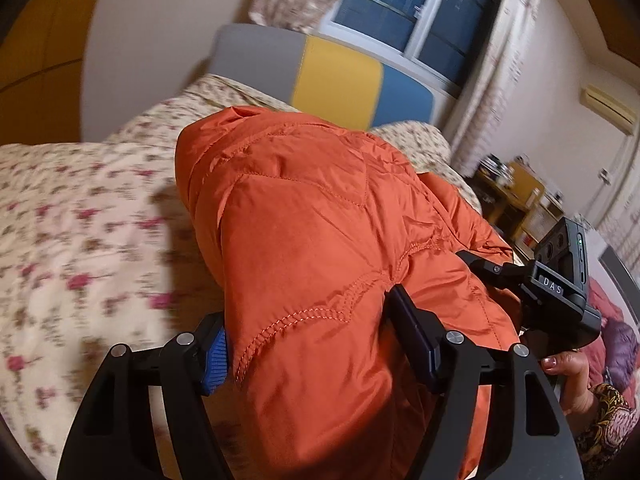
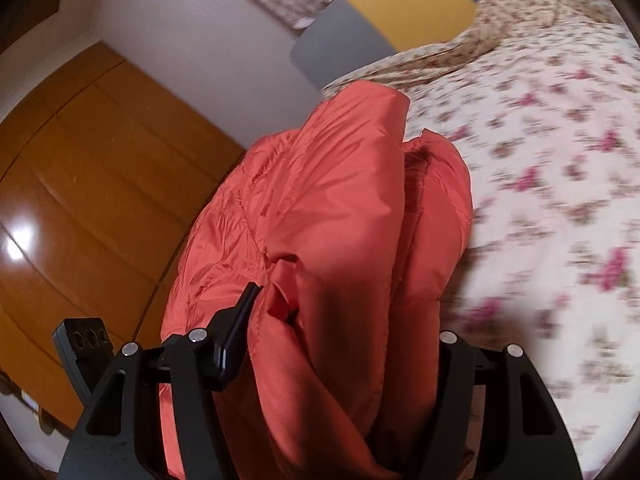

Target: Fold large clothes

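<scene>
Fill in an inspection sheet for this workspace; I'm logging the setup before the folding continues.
Surface: bed with floral cream bedspread, blurred.
Job's things: puffy orange quilted jacket, bunched and held above the bedspread.
Clutter: small wooden shelf unit with assorted items by the far wall.
Grippers: left gripper jaws closed on the jacket; right gripper jaws closed on it too; a hand holds the right gripper.
Cables: nothing seen.
Surroundings: grey, yellow and blue headboard, dark window with floral curtains, wooden wardrobe doors.
</scene>
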`<state>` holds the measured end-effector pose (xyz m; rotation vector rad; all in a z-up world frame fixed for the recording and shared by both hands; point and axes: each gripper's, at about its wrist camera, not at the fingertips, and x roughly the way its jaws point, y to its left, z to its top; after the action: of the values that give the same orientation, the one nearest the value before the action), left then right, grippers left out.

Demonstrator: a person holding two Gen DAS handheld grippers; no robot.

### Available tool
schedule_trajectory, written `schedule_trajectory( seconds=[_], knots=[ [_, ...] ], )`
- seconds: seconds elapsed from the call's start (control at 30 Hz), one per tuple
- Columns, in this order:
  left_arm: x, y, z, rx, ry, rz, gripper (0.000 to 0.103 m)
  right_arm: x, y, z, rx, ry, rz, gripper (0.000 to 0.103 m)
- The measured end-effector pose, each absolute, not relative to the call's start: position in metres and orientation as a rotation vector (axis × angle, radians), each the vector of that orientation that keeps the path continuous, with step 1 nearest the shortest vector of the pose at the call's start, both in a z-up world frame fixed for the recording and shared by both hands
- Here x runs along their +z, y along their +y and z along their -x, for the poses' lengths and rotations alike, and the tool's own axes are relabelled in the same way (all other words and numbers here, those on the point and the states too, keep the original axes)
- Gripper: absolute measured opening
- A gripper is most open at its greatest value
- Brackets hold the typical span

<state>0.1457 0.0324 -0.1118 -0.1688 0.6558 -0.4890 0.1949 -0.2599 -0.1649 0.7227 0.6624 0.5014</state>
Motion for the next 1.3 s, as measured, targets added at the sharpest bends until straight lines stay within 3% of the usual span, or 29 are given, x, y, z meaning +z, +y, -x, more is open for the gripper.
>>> schedule_trajectory(
  seconds=[0.27,0.37,0.5,0.63,0.8,1.03,1.3],
  knots=[
    [-0.119,0.106,-0.142,-0.346,0.612,0.218,0.071,-0.161,-0.176,-0.233,0.581,0.679,-0.638,0.064],
    [-0.130,0.121,-0.146,-0.308,0.624,0.239,0.073,-0.168,-0.155,-0.243,0.542,0.695,-0.575,0.073],
    [-0.146,0.131,-0.141,-0.287,0.632,0.307,0.090,-0.180,-0.154,-0.237,0.485,0.702,-0.575,0.085],
    [-0.137,0.129,-0.132,-0.237,0.626,0.260,0.095,-0.169,-0.177,-0.217,0.409,0.693,-0.561,0.085],
    [-0.102,0.144,-0.136,-0.137,0.550,0.322,0.100,-0.123,-0.208,-0.198,0.257,0.546,-0.519,0.086],
    [-0.074,0.134,-0.207,-0.006,0.621,0.325,0.100,-0.071,-0.157,-0.261,0.318,0.537,-0.361,0.086],
    [-0.094,0.104,-0.279,0.028,0.717,0.182,0.100,-0.093,-0.100,-0.319,0.254,0.645,-0.209,0.079]
  ],
)
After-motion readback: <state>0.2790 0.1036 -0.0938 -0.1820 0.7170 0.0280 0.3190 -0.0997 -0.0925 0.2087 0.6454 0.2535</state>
